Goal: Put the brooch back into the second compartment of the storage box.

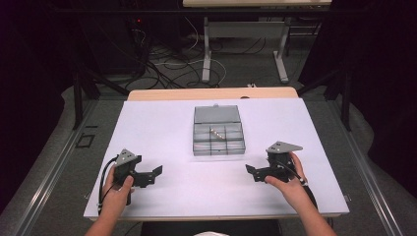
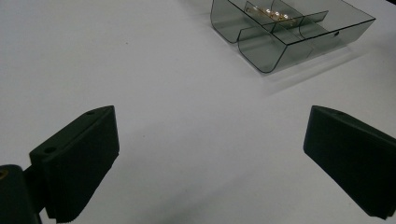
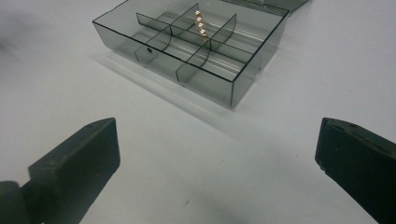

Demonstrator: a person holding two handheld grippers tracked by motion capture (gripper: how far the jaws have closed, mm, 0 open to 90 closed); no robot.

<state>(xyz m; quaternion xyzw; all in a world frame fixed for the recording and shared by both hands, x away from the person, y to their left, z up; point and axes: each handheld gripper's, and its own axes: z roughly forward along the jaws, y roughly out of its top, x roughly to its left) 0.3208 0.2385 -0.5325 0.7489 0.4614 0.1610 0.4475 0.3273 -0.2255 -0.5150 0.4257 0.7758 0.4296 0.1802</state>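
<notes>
Both hands low on table: left gripper [image 1: 156, 173] & right gripper [image 1: 249, 170] wide open, empty, aimed inward; compartment box [image 1: 219, 132] between.

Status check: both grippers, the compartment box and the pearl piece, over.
Left gripper open, empty. Right gripper open, empty. Box lid open, pearl piece in a middle compartment. Nothing between grippers and box.

We see a white table [image 1: 162, 123] on grey floor [image 1: 59, 147], dark surroundings, tangled cables [image 1: 162, 64] behind it, and the grey legs of another desk [image 1: 206, 49] beyond.
</notes>
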